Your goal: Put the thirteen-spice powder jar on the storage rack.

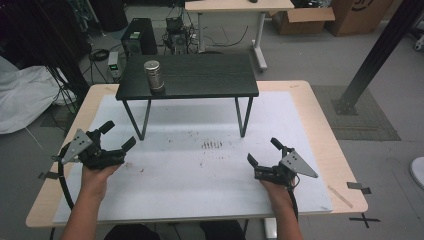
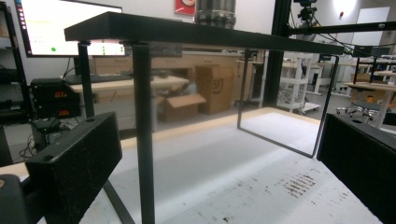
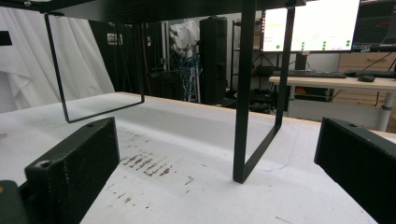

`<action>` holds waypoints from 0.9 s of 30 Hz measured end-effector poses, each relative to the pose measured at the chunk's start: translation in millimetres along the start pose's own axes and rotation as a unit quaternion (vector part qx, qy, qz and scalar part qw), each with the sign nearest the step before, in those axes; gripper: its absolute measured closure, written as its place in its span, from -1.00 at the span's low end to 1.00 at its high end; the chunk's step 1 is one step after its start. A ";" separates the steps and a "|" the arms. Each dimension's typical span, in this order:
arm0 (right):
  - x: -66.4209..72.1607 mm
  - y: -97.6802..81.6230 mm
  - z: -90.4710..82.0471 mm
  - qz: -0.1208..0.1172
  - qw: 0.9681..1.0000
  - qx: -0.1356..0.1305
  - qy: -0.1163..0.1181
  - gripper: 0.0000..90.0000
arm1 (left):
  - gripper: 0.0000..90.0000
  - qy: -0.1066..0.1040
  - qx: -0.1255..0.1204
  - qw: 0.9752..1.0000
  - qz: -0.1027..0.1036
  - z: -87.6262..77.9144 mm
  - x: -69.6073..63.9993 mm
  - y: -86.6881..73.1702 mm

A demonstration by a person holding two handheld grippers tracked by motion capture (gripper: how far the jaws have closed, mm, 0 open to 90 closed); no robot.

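A metal cylinder (image 1: 154, 75) stands upright on the left part of a small black raised shelf (image 1: 200, 80); its base (image 2: 215, 11) peeks over the shelf top (image 2: 187, 30) in the left gripper view. My left gripper (image 1: 117, 135) rests open on the white mat at the front left, jaws wide apart with nothing between them (image 2: 219, 163). My right gripper (image 1: 264, 151) sits open at the front right, also holding nothing (image 3: 219, 168). Both point toward the shelf legs (image 3: 245, 93).
The white mat (image 1: 200, 170) covers a wooden table (image 1: 320, 120) and carries dark scuff marks (image 1: 211, 144) near its middle. Beyond the table are a computer tower (image 1: 139, 36), cables, another desk (image 1: 235, 6) and cardboard boxes (image 1: 305, 20). A black post (image 1: 380, 50) stands at right.
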State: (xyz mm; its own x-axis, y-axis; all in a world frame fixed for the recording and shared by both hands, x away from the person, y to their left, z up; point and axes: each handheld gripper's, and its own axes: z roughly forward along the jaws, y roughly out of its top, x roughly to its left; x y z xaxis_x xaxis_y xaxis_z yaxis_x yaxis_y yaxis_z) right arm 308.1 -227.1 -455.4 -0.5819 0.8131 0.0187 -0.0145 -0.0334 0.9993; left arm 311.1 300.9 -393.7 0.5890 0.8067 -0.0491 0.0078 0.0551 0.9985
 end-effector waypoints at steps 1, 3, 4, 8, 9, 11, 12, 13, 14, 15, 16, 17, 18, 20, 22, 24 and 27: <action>0.0 0.0 0.0 0.000 1.000 0.000 0.000 -1.00 | -0.99 0.000 -0.001 1.000 0.001 0.0 -0.2 -0.6; -0.1 0.0 0.1 0.000 1.000 0.000 0.000 -1.00 | -0.99 0.001 -0.003 1.000 0.000 -0.1 -0.5 -1.9; -0.1 0.0 0.1 0.001 1.000 0.000 0.000 -1.00 | -0.99 0.001 -0.005 1.000 0.000 -0.2 -0.6 -2.7; -0.2 0.0 -0.1 0.001 1.000 -0.001 0.000 -1.00 | -0.99 0.005 -0.012 1.000 -0.002 -1.1 -1.0 -7.3; -0.2 0.0 0.0 0.000 1.000 -0.001 0.000 -1.00 | -0.99 0.005 -0.012 1.000 -0.003 -1.3 -1.0 -8.6; -0.1 -0.1 -0.1 0.001 1.000 -0.001 0.000 -1.00 | -0.99 0.005 -0.010 1.000 -0.003 -1.2 -1.2 -11.2; -0.1 -0.1 -0.2 0.001 1.000 -0.001 0.000 -1.00 | -0.99 0.004 -0.010 1.000 -0.004 -1.2 -1.2 -12.4; -0.1 -0.1 -0.1 0.001 1.000 -0.001 0.000 -1.00 | -0.99 0.004 -0.011 1.000 -0.004 -1.2 -1.4 -13.5; -0.1 0.0 -0.1 0.000 1.000 0.000 0.000 -1.00 | -0.99 0.004 -0.011 1.000 -0.003 -1.4 -1.6 -14.6; -0.1 0.0 -0.1 0.000 1.000 0.000 0.000 -1.00 | -0.99 0.004 -0.011 1.000 -0.004 -1.4 -1.8 -15.8; -0.1 0.0 -0.1 0.000 1.000 0.000 0.000 -1.00 | -0.99 0.004 -0.010 1.000 -0.004 -1.6 -1.9 -16.8; -0.1 0.0 -0.1 0.000 1.000 0.000 0.000 -1.00 | -0.99 0.006 -0.009 1.000 -0.005 -1.6 -2.0 -18.7; -0.1 0.0 -0.1 0.000 1.000 0.000 0.000 -1.00 | -0.99 0.008 -0.007 1.000 -0.005 -1.6 -1.9 -20.4; -0.1 0.0 -0.1 0.000 1.000 0.000 0.000 -1.00 | -0.99 0.008 -0.004 1.000 -0.006 -1.5 -2.4 -24.0; -0.1 0.0 -0.1 0.000 1.000 0.000 0.000 -1.00 | -0.99 0.009 -0.003 1.000 -0.006 -1.6 -3.2 -27.1; -0.2 0.0 -0.1 0.001 1.000 0.000 0.000 -1.00 | -0.99 0.010 -0.001 1.000 -0.006 -1.8 -3.8 -29.8; -0.1 0.0 0.1 0.000 1.000 0.000 0.000 -1.00 | -0.99 0.011 -0.001 1.000 -0.006 -2.3 -4.4 -33.9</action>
State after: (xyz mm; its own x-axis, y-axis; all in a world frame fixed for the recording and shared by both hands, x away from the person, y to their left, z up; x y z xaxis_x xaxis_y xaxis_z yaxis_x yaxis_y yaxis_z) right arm 308.2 -227.1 -455.4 -0.5824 0.8127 0.0196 -0.0132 -0.0336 0.9993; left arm 306.4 296.9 -427.5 0.5709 0.8186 -0.0626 0.0136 0.0668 0.9977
